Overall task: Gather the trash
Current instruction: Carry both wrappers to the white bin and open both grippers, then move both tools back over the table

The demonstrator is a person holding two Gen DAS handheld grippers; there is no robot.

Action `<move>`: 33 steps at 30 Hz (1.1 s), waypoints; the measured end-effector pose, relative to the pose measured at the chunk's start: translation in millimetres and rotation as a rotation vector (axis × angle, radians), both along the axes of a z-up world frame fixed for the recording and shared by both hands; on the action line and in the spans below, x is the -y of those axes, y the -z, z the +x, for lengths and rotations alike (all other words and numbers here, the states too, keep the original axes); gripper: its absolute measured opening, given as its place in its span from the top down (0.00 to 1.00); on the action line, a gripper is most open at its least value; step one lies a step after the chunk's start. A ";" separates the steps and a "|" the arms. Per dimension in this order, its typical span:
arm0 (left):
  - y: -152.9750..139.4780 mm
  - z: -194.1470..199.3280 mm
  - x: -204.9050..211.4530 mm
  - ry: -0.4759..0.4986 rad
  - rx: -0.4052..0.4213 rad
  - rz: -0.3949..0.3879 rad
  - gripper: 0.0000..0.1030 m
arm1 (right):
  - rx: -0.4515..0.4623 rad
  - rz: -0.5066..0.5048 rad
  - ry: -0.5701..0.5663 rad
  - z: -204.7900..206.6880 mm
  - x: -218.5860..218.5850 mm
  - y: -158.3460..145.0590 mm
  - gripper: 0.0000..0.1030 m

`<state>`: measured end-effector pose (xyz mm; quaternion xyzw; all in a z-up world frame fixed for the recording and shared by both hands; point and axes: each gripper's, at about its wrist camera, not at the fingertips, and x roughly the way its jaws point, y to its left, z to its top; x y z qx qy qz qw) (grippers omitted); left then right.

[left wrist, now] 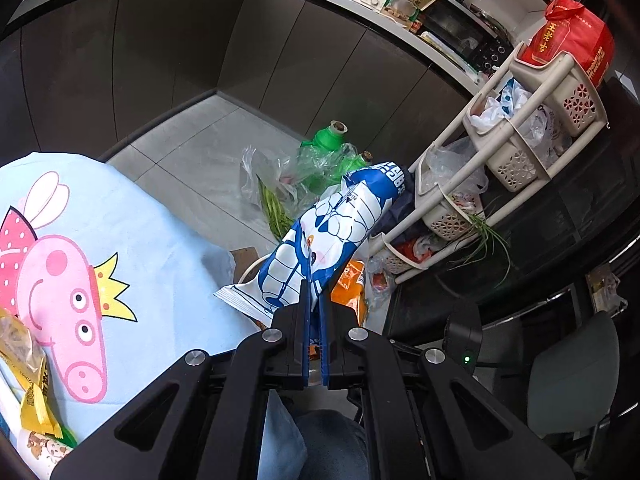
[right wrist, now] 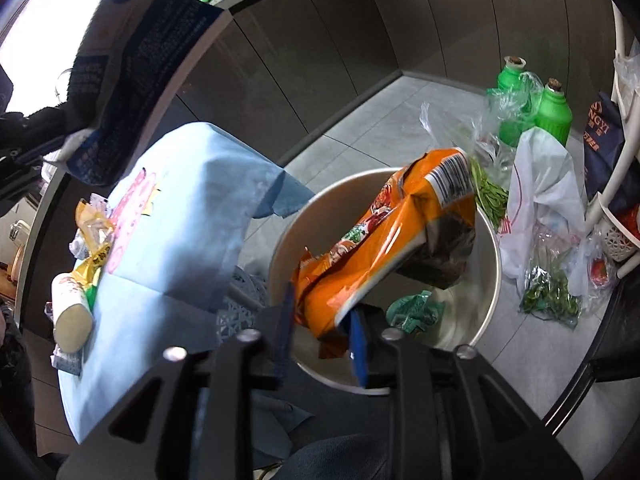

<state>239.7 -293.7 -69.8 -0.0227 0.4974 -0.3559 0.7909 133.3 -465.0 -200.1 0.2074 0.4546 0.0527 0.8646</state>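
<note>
Two risks: orange bag (right wrist: 384, 236), lower centre between spread right gripper (right wrist: 320, 332) jaws, tipping past bin (right wrist: 490, 280) rim; blue wrapper (left wrist: 324, 232), centre frame, pinched by left gripper (left wrist: 316, 312), slipping onto floor.

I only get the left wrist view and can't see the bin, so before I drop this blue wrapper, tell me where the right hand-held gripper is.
Observer: The right hand-held gripper is over the round bin, with an orange snack bag between its jaws.
Operator: Say whether that bag is clamped.
Observer: The jaws stand apart around it, and the bag hangs over the bin's opening.
Operator: Report what's already in the bin.
Observer: A crumpled green wrapper lies at the bottom.
</note>
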 end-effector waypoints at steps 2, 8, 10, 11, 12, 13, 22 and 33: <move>2.3 1.5 1.1 0.001 -0.004 0.003 0.97 | -0.002 -0.010 0.006 -0.5 -0.1 1.8 0.56; 7.2 1.0 4.7 0.013 -0.012 0.009 0.97 | -0.006 0.001 0.026 -8.8 8.2 5.2 0.56; 10.5 -0.1 10.4 0.023 -0.014 0.017 0.97 | -0.006 0.001 0.032 -11.5 10.2 5.0 0.56; 13.3 -0.4 13.4 0.030 -0.016 0.023 0.97 | -0.006 -0.001 0.036 -12.7 11.3 5.4 0.56; 17.5 -0.6 17.3 0.038 -0.020 0.033 0.97 | -0.006 -0.003 0.041 -13.8 12.4 5.6 0.56; 21.2 -0.5 20.0 0.044 -0.024 0.043 0.97 | -0.006 -0.006 0.047 -14.9 13.6 6.4 0.56; 64.2 8.2 49.5 0.099 -0.080 0.139 0.97 | -0.023 -0.028 0.039 -17.4 17.8 13.5 0.64; 67.0 7.4 60.7 0.081 0.013 0.177 0.32 | -0.034 -0.024 0.064 -19.2 25.2 20.8 0.64</move>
